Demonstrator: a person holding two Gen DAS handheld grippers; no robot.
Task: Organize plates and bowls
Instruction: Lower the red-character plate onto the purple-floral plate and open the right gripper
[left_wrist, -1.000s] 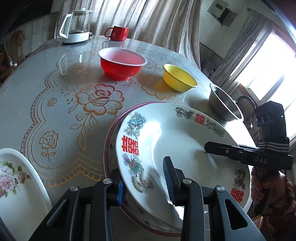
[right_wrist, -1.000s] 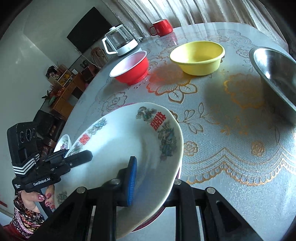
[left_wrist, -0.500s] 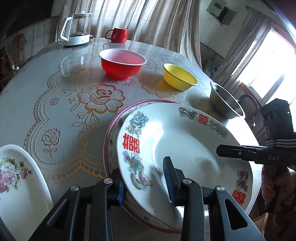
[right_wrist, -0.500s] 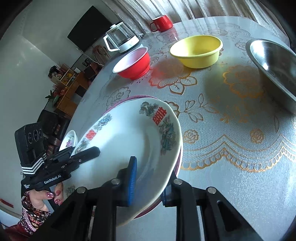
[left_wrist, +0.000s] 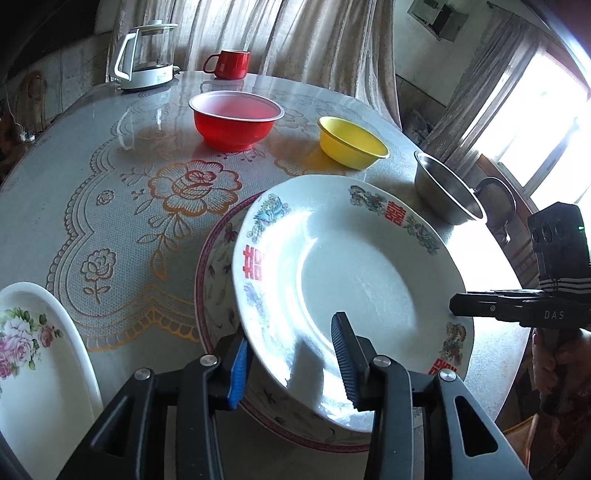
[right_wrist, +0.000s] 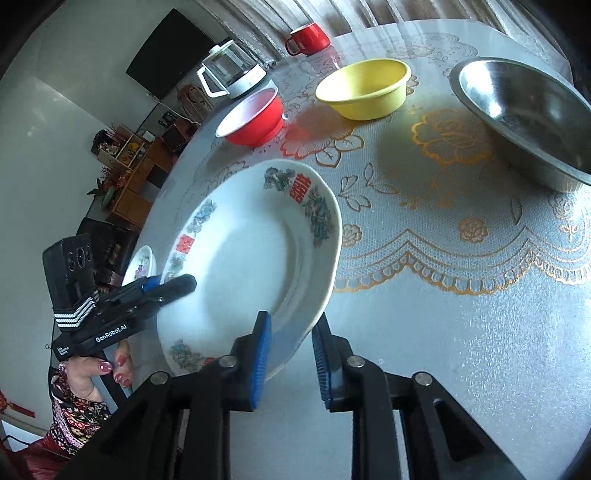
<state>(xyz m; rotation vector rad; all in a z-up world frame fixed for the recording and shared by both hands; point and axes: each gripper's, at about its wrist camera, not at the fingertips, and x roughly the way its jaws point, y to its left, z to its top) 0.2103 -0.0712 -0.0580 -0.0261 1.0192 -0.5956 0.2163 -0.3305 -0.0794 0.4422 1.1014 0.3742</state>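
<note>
A white plate with red characters rests tilted on a larger purple-rimmed plate. My left gripper straddles its near rim. The jaws are opening, and the blue pads stand apart from the plate. My right gripper has the opposite rim of the white plate between its pads. Those jaws are closing and pinch the rim. In the left wrist view the right gripper meets the plate's right rim. The left gripper shows at the plate's far side in the right wrist view.
A red bowl, a yellow bowl and a steel bowl stand further back. A flowered white plate lies at the near left. A kettle and a red mug stand at the far edge. A person's hand holds each gripper.
My left jaws have spread wider around the plate's rim. The right gripper has shifted a little sideways with the plate, and the purple-rimmed plate no longer shows in the right wrist view.
</note>
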